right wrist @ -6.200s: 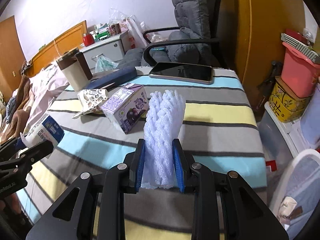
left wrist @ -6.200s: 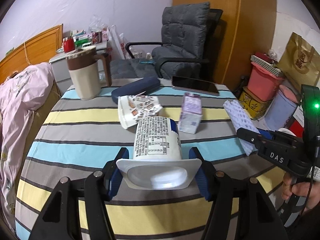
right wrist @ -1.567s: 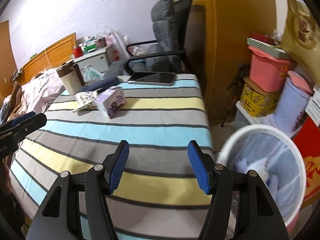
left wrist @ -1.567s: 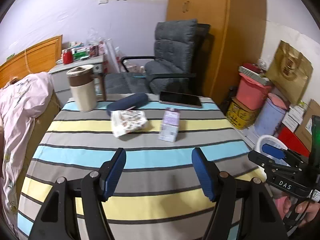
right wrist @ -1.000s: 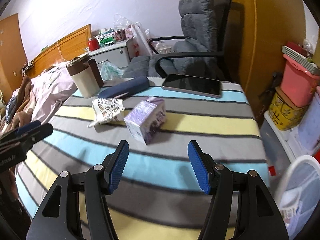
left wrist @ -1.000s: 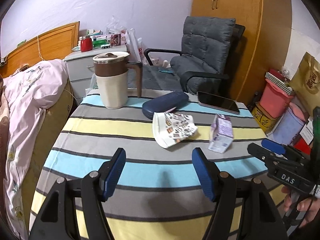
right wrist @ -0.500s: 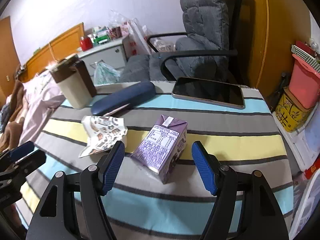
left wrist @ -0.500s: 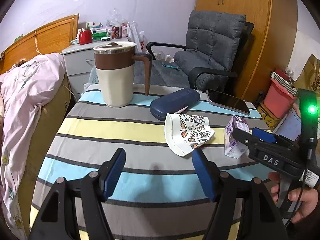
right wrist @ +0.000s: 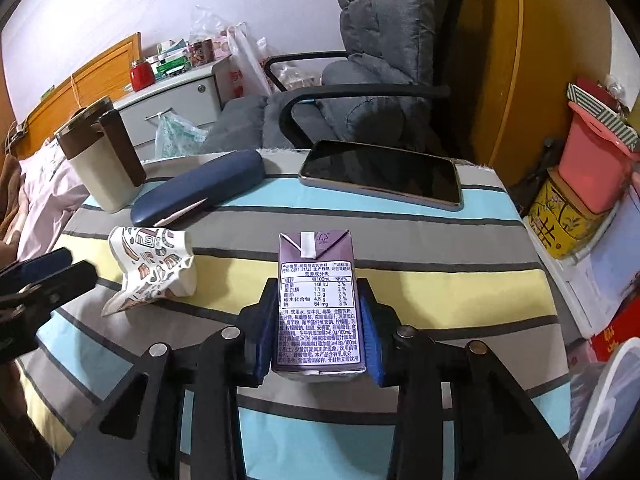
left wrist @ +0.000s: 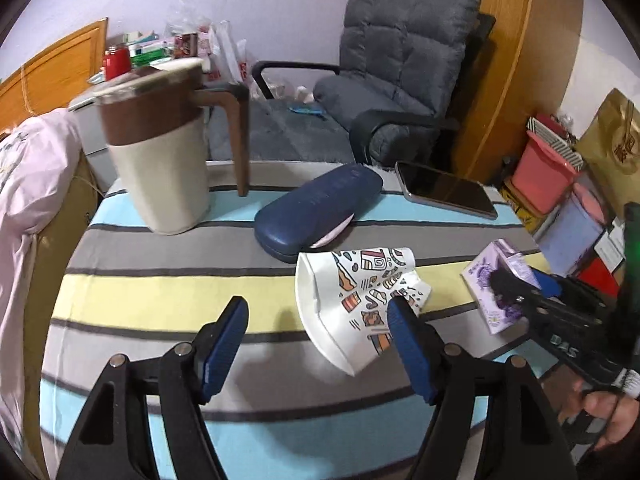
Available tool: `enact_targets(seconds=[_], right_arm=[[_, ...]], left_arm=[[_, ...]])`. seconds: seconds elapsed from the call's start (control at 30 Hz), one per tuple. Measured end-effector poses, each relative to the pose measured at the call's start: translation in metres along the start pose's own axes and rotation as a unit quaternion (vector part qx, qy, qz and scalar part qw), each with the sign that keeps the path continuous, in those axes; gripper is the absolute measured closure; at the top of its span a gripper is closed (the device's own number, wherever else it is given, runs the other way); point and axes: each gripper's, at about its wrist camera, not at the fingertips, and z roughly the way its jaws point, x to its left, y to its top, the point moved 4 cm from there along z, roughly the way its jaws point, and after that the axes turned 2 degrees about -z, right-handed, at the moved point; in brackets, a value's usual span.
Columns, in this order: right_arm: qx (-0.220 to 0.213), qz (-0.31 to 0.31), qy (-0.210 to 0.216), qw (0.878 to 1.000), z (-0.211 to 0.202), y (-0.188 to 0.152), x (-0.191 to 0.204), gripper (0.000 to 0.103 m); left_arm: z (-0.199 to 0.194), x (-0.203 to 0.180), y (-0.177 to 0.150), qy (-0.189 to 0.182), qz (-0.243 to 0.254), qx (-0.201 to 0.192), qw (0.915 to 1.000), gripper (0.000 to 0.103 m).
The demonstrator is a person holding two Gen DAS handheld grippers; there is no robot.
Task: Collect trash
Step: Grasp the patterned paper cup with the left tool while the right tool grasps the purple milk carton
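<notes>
Right tool (right wrist: 319,320) grips the purple carton (right wrist: 316,300) squarely at both sides. Left tool (left wrist: 316,344), spread wide and empty, should centre on the crushed paper cup (left wrist: 356,304) before closing.

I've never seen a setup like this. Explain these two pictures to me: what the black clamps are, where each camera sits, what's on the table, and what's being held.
No robot here: a person holds a hand-operated two-finger clamp in each hand, with a wide-angle camera mounted on each, looking along its fingers.

The left wrist picture shows the left gripper, its blue-padded jaws wide apart and empty, near a crushed patterned paper cup. At that picture's right edge you see the other clamp from the side.

The right wrist picture shows the right gripper shut on a purple drink carton.

On the striped tablecloth also lie a dark blue glasses case, a phone and a cream-and-brown jug.

The cup and the carton look like the trash.
</notes>
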Motion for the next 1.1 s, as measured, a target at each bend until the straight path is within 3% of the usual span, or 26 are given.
enact_targets(seconds=[0.27, 0.43, 0.6, 0.8, 0.87, 0.97, 1.1], right_arm=[[0.002, 0.005, 0.022, 1.000, -0.001, -0.002, -0.007, 0.064], [0.004, 0.003, 0.026, 1.000, -0.003, -0.004, -0.011, 0.064], [0.002, 0.012, 0.028, 1.000, -0.006, -0.007, -0.020, 0.064], [0.001, 0.015, 0.017, 1.000, -0.012, -0.011, -0.034, 0.064], [0.000, 0.020, 0.014, 1.000, -0.014, -0.012, -0.041, 0.064], [0.004, 0.024, 0.012, 1.000, -0.014, -0.014, -0.046, 0.064], [0.004, 0.020, 0.014, 1.000, -0.013, -0.014, -0.043, 0.064]], left_arm=[[0.026, -0.007, 0.009, -0.027, 0.035, 0.009, 0.9990, 0.028], [0.040, -0.009, 0.005, -0.046, 0.026, 0.036, 0.9980, 0.028], [0.031, -0.028, -0.001, -0.071, 0.042, 0.035, 0.9960, 0.028], [0.018, -0.058, -0.017, -0.101, 0.077, 0.062, 0.9900, 0.028], [0.011, -0.064, -0.018, -0.090, 0.101, 0.047, 0.9897, 0.028], [0.006, -0.059, -0.009, -0.039, 0.117, 0.005, 0.9923, 0.028], [0.023, -0.042, -0.006, -0.046, 0.074, 0.027, 0.9959, 0.028]])
